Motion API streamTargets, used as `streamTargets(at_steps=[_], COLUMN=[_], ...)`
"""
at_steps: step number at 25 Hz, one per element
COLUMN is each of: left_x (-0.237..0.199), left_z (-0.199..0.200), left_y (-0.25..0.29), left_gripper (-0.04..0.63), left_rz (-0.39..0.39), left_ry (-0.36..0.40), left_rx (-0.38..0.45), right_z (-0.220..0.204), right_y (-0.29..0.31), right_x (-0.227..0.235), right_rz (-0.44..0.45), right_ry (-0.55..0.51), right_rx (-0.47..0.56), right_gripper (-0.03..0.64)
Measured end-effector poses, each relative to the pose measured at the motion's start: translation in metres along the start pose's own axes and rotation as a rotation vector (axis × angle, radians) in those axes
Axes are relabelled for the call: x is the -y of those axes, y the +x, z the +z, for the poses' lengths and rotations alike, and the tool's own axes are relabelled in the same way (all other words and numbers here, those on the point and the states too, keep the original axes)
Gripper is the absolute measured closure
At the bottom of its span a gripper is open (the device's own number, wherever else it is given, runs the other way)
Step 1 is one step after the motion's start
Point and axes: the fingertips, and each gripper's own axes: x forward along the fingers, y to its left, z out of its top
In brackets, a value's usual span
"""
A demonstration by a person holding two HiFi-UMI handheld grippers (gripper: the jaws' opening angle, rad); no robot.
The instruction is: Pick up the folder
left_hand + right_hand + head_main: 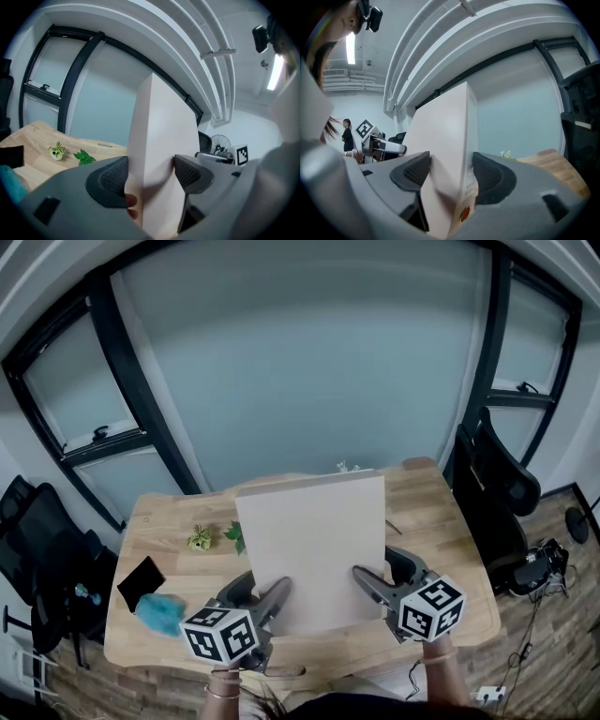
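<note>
My left gripper (150, 176) and right gripper (447, 173) clamp the folder (314, 540); only the right gripper view shows, at 6 o'clock, perhaps a label (469, 188).

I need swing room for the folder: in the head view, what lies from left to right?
Left chair → black pad → small plant → green leaf → folder → right chair.
</note>
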Motion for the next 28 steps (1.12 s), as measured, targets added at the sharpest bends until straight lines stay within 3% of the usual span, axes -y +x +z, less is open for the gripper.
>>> streamTargets(at_steps=[28], left_x=[0.056], left_z=[-0.027], left_y=[-0.004], left_gripper=[0.29], left_rz=[0.045], left_ry=[0.008], left_rx=[-0.007], right_z=[-0.011], right_y=[-0.054], right_x=[0.015], right_rz=[0.032], right_ry=[-0.017], right_rx=[0.007], right_gripper=[0.327])
